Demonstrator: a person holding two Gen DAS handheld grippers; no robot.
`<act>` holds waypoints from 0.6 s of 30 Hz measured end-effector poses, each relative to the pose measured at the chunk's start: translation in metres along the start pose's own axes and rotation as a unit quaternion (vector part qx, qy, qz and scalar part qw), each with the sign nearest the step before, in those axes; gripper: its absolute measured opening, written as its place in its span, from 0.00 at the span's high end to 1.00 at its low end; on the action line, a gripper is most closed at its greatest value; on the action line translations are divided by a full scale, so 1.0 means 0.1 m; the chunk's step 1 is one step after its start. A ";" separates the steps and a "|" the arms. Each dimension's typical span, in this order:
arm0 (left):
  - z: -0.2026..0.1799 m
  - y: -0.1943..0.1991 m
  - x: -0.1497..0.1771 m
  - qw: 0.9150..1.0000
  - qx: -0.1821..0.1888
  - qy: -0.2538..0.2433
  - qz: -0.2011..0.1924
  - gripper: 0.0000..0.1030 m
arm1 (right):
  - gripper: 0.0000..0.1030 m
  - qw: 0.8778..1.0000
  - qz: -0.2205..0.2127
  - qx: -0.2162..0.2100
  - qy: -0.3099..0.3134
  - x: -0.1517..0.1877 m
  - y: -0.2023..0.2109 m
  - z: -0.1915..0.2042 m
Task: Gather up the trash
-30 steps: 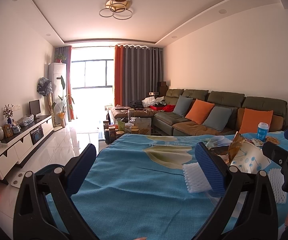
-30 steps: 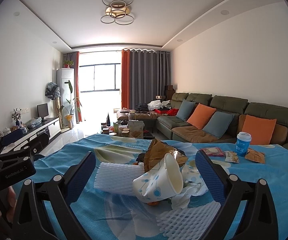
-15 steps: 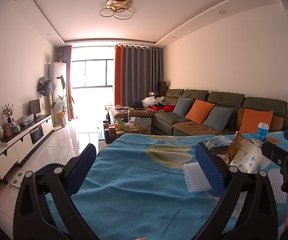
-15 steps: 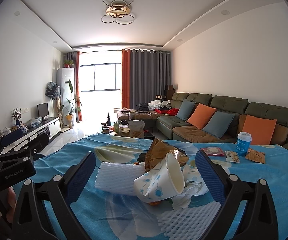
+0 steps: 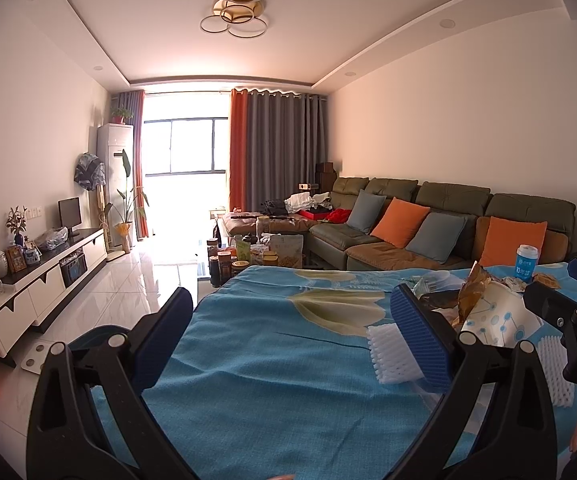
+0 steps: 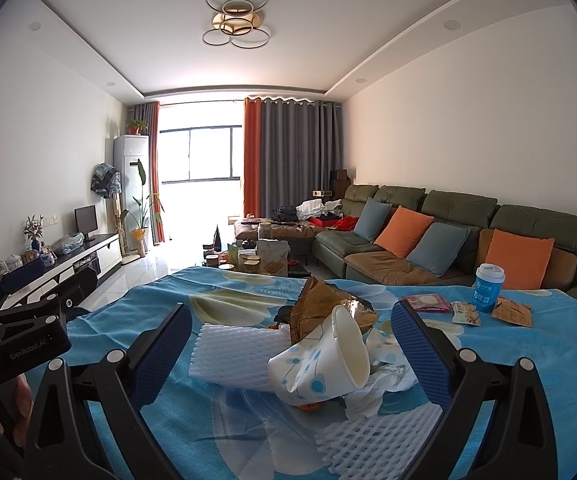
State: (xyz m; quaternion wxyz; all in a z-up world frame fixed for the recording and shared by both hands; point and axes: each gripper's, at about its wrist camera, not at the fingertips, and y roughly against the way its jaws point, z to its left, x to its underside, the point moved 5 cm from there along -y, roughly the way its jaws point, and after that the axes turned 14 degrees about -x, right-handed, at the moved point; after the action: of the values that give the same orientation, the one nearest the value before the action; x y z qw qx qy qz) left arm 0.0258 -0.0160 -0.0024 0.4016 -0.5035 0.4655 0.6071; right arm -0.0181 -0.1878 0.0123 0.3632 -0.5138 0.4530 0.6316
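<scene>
Trash is piled on the blue flowered cloth of the worktop [image 6: 548, 364], directly ahead of the right tongs [image 6: 290, 344] and framed between their two blue pads. From left to right in the right wrist view, a white foam net sleeve [image 6: 234, 354] is seen lying flat, then a tipped paper cup [image 6: 320, 364] with blue dots, its mouth turned to the right, with a brown foil wrapper [image 6: 320, 310] standing up behind it. Crumpled white paper [image 6: 384, 376] is tucked under the cup, and something small and orange beneath it cannot be made out. A second foam net [image 6: 372, 436] is cut off by the right finger. Farther right, a pink packet [image 6: 426, 303], small snack wrappers [image 6: 466, 314] and an upright blue cup [image 6: 488, 288] are set well apart from the pile.

The left tongs [image 5: 288, 340] are held level over bare cloth, spread wide with nothing between the pads; the pile is mostly hidden behind their right finger. The right tongs are likewise spread wide and empty. Fingers of a hand [image 6: 20, 400] are glimpsed at the left edge, blurred.
</scene>
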 end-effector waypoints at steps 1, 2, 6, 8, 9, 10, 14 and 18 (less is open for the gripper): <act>0.00 0.00 0.00 1.000 -0.001 0.000 0.000 0.05 | 0.07 1.000 0.000 0.000 -0.001 0.00 0.00 0.00; 0.01 0.00 0.00 1.000 0.000 0.000 0.000 0.05 | 0.07 1.000 0.000 0.000 0.001 0.01 0.00 0.00; 0.01 0.00 0.02 1.000 0.000 -0.001 0.002 0.05 | 0.07 1.000 0.001 0.000 -0.001 0.02 0.00 0.00; 0.00 0.00 0.02 1.000 0.002 -0.002 0.003 0.05 | 0.07 1.000 0.001 0.000 -0.001 0.02 0.00 0.00; 0.00 -0.01 0.03 1.000 0.003 -0.003 0.004 0.05 | 0.07 1.000 0.002 0.001 -0.002 0.02 0.00 0.00; -0.01 -0.01 0.03 1.000 0.003 -0.004 0.005 0.05 | 0.07 1.000 0.002 0.001 -0.002 0.02 0.00 0.00; -0.02 -0.04 0.06 1.000 0.008 -0.007 0.010 0.05 | 0.06 1.000 0.004 0.011 -0.008 0.05 0.03 -0.07; -0.07 -0.07 0.11 0.999 0.026 -0.013 0.024 0.05 | 0.06 0.999 0.014 0.026 -0.019 0.09 0.07 -0.23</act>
State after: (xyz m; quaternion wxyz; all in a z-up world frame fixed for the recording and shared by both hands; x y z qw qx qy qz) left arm 0.0328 -0.0208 -0.0145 0.4059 -0.4736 0.4880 0.6106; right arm -0.0195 -0.2119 0.0035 0.3756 -0.4856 0.4695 0.6345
